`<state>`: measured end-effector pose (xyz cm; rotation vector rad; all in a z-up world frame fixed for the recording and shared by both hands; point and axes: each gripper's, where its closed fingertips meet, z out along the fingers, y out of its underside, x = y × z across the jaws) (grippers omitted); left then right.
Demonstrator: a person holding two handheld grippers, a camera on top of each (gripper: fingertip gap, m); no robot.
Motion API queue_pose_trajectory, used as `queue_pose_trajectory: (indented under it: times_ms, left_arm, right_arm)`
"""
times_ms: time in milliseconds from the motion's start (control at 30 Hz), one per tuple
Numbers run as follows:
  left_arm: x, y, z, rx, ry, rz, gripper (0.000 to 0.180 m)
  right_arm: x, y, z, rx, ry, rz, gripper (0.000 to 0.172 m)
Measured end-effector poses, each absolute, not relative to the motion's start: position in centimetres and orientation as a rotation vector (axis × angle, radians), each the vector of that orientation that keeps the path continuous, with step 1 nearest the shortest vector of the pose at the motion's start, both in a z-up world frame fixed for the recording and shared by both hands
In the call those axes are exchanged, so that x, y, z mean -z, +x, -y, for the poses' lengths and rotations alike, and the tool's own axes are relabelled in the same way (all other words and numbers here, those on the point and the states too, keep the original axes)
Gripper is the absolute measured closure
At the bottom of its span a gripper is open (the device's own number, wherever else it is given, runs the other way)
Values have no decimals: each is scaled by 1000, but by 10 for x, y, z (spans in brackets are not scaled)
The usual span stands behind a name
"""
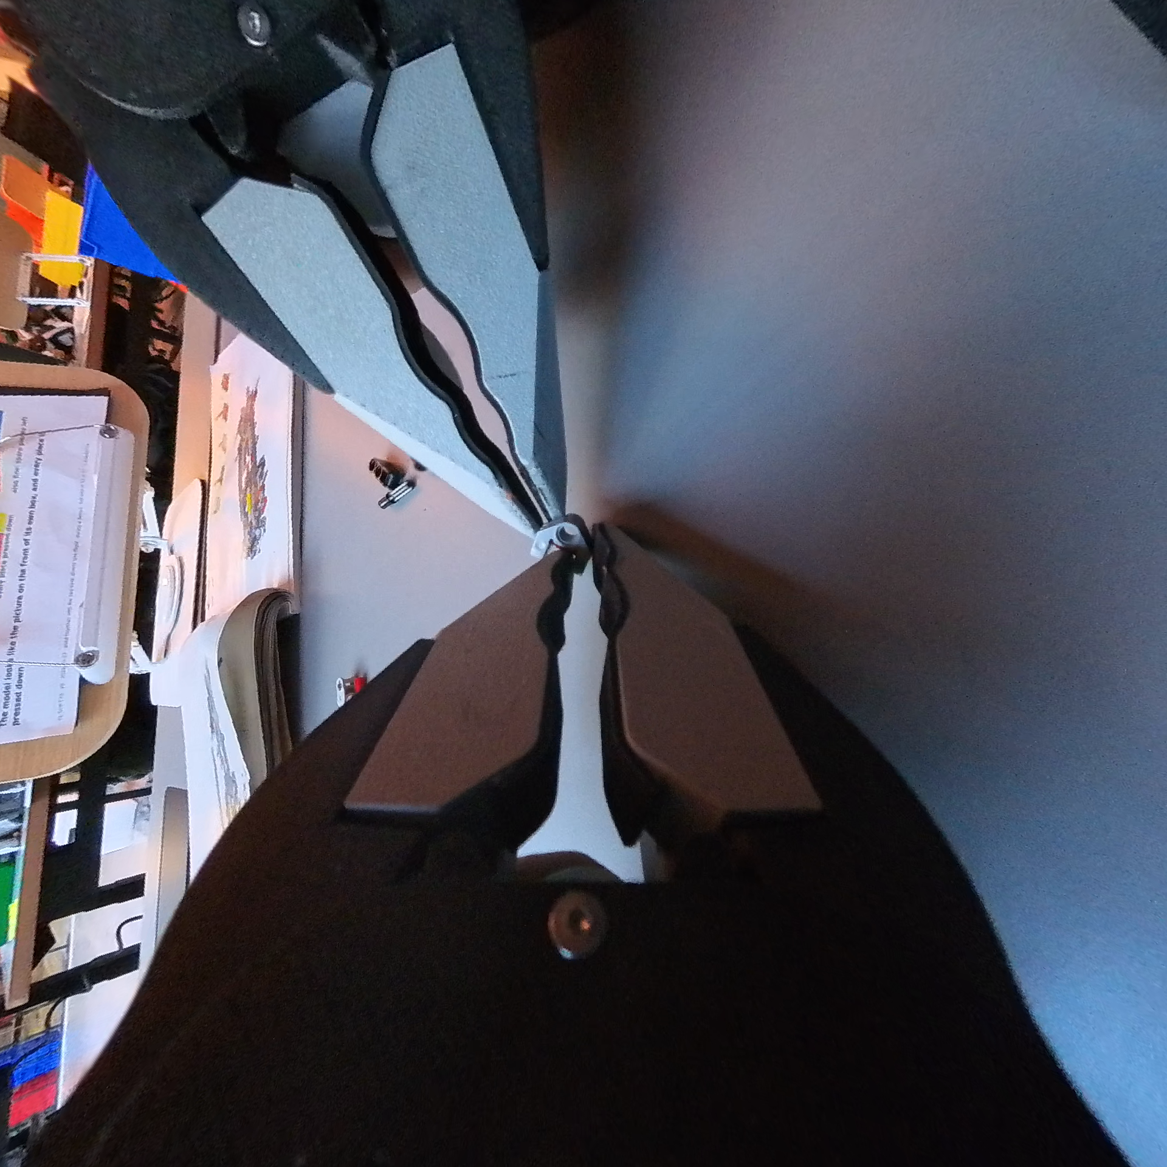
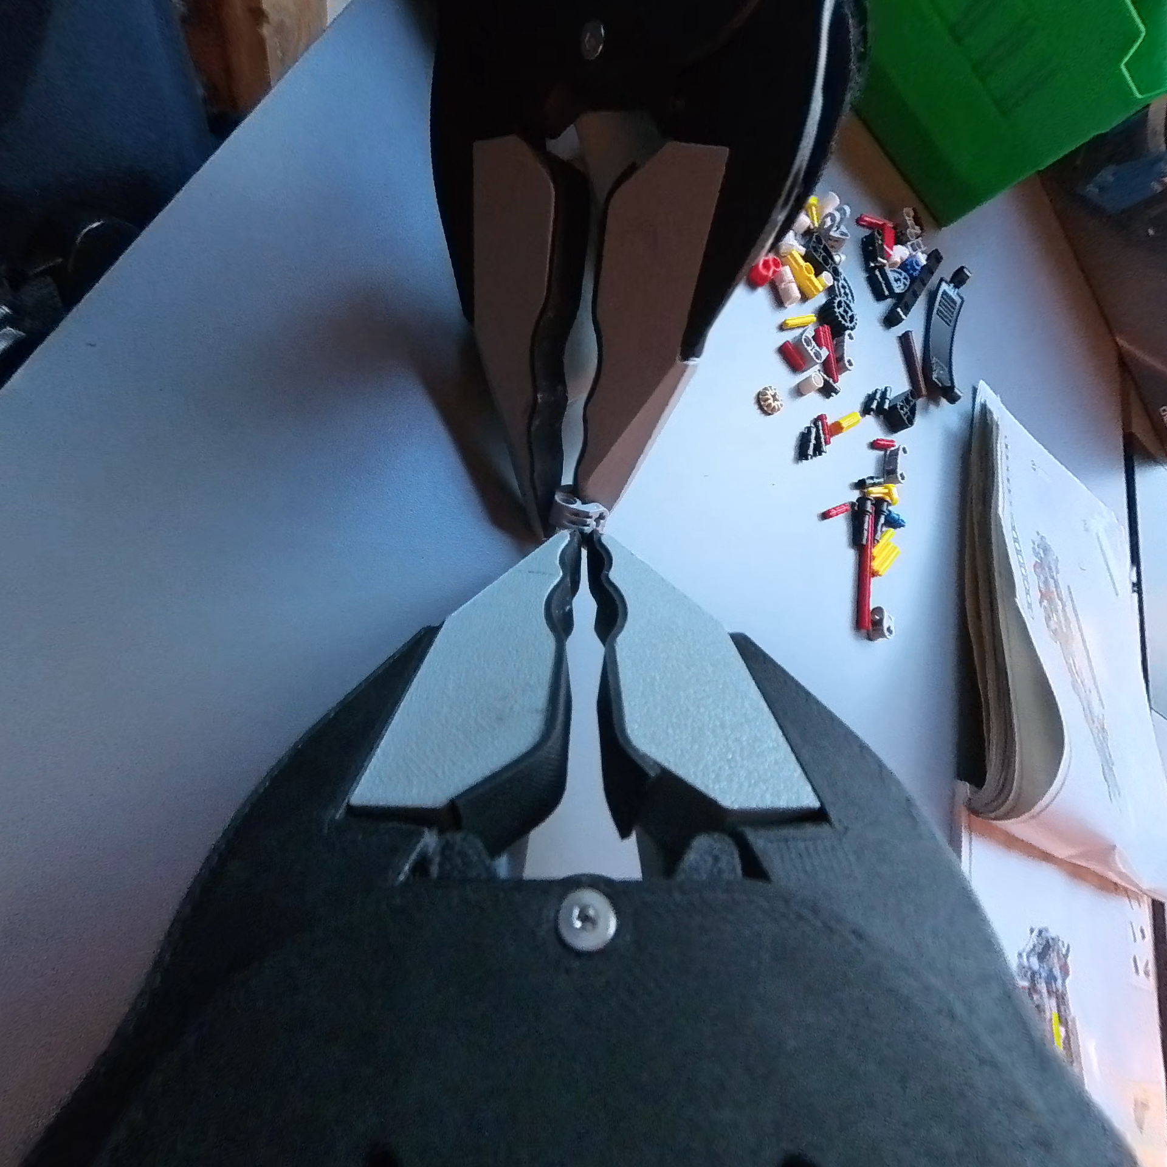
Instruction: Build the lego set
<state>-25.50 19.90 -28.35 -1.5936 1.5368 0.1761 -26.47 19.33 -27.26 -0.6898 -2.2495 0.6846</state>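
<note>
A small grey connector piece (image 2: 578, 510) hangs between the two grippers' tips, above the white table (image 2: 189, 505). My right gripper (image 2: 581, 540), with grey pads, is shut and pinches the piece's near edge. My left gripper (image 1: 578, 546), with brown pads, meets it tip to tip and is closed on the connector's (image 1: 559, 535) ring end. A speck of red (image 1: 571, 556) shows at the left fingertips; I cannot tell what it belongs to. In the right wrist view the left gripper (image 2: 568, 496) comes in from the top. In the left wrist view the right gripper (image 1: 544, 521) comes in from the upper left.
Several loose small building pieces (image 2: 840, 303) in red, yellow and black lie on the table to the right. Beside them are an open instruction booklet (image 2: 1042, 631) and a green bin (image 2: 1010, 95). Two black pins (image 1: 388, 483) lie farther off, near a wooden board with a paper sheet (image 1: 57, 556). Less than 4 cm separates the two grippers' tips.
</note>
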Motion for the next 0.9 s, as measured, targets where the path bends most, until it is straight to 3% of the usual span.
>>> queue_pose_trajectory:
  times_ms: [333, 600, 900]
  left_arm:
    - [285, -251, -194, -131, -1577, -1566, 179]
    - [279, -270, -222, -60, -1684, -1404, 173]
    - [198, -309, -247, 175, -1551, -1003, 173]
  right_arm:
    - [275, -261, -190, -697, -630, 2349, 172]
    - [267, -277, -217, -601, -800, 2066, 172]
    - [203, -279, -255, -648, -911, 1648, 172]
